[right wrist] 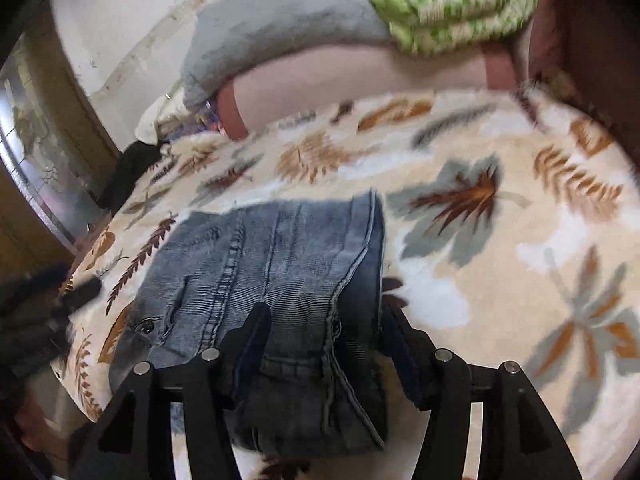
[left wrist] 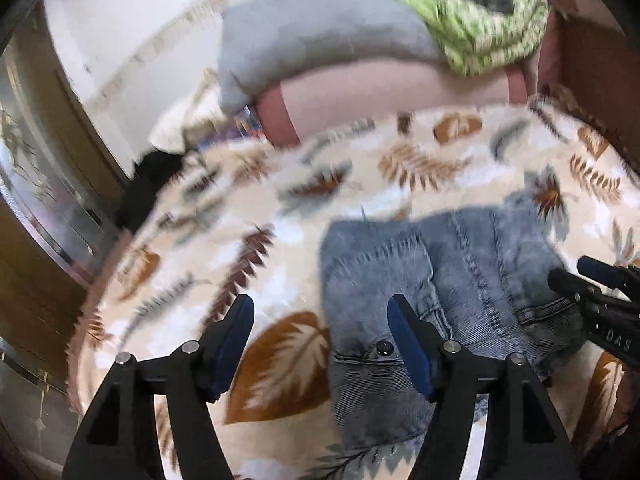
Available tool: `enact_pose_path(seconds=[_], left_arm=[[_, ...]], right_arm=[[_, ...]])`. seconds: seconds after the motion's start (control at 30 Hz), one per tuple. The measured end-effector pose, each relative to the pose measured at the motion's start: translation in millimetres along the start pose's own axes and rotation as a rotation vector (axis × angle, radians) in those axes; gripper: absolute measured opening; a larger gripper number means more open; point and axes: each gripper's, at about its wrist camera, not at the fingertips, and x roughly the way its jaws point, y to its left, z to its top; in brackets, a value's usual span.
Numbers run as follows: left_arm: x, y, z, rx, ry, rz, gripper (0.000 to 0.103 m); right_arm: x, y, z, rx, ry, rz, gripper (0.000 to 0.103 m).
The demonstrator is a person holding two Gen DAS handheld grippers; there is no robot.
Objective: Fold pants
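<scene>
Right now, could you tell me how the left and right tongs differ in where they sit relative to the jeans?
The left tongs straddle the jeans' left edge, mostly over the leaf blanket. The right tongs sit directly over the folded jeans, denim between the fingers. Both are open, gripping nothing.

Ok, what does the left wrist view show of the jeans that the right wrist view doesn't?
Left wrist only: the open left hand-held gripper above the jeans' button edge, right hand-held gripper at the far side. Right wrist only: the open right hand-held gripper straddling the jeans' thick folded edge; whether it touches is unclear. Both: folded jeans on a leaf-print blanket, a grey pillow behind.
</scene>
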Motion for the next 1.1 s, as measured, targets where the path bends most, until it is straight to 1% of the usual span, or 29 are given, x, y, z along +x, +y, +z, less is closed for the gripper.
enact_pose_path(seconds=[0.13, 0.17, 0.27, 0.33, 0.37, 0.4, 0.43, 0.47, 0.5, 0.57, 0.67, 0.77, 0.93, 1.03, 1.1], left_arm=[[-37, 10, 5, -0.019, -0.076, 0.018, 0.072], [-46, 12, 6, -0.024, -0.090, 0.021, 0.075], [-71, 17, 6, -0.039, -0.137, 0.027, 0.083], [-83, 19, 5, -0.044, -0.161, 0.037, 0.084], [-89, 20, 4, -0.047, -0.172, 0.039, 0.084], [-95, 22, 3, -0.049, -0.185, 0.039, 0.084], [-99, 23, 1, -0.051, -0.194, 0.038, 0.084], [-104, 24, 0, -0.054, -0.202, 0.039, 0.084], [-108, 25, -3, -0.060, -0.210, 0.039, 0.084], [-114, 28, -8, -0.071, -0.224, 0.034, 0.085], [-120, 30, -16, -0.082, -0.239, 0.023, 0.085], [-125, 32, -22, -0.074, -0.249, 0.022, 0.085], [-132, 44, -29, -0.110, -0.265, 0.021, 0.085], [-135, 50, -31, -0.128, -0.276, 0.030, 0.085], [-139, 53, -32, -0.135, -0.289, 0.036, 0.085]], right_arm=[[-36, 9, -6, -0.064, -0.134, -0.022, 0.063], [-45, 12, -7, -0.080, -0.168, -0.026, 0.063], [-62, 18, -12, -0.080, -0.228, -0.035, 0.064], [-71, 21, -17, -0.075, -0.249, -0.041, 0.064], [-76, 25, -20, -0.087, -0.258, -0.065, 0.064], [-78, 30, -24, -0.102, -0.260, -0.092, 0.065], [-80, 36, -29, -0.116, -0.245, -0.130, 0.066], [-81, 40, -33, -0.125, -0.231, -0.150, 0.066], [-83, 44, -37, -0.135, -0.229, -0.160, 0.066], [-90, 53, -43, -0.135, -0.196, -0.173, 0.066], [-98, 69, -44, -0.174, -0.150, -0.205, 0.066], [-111, 90, -37, -0.242, -0.148, -0.261, 0.066], [-133, 121, -29, -0.316, -0.166, -0.300, 0.066], [-143, 134, -27, -0.345, -0.183, -0.325, 0.066], [-147, 139, -25, -0.353, -0.186, -0.326, 0.066]])
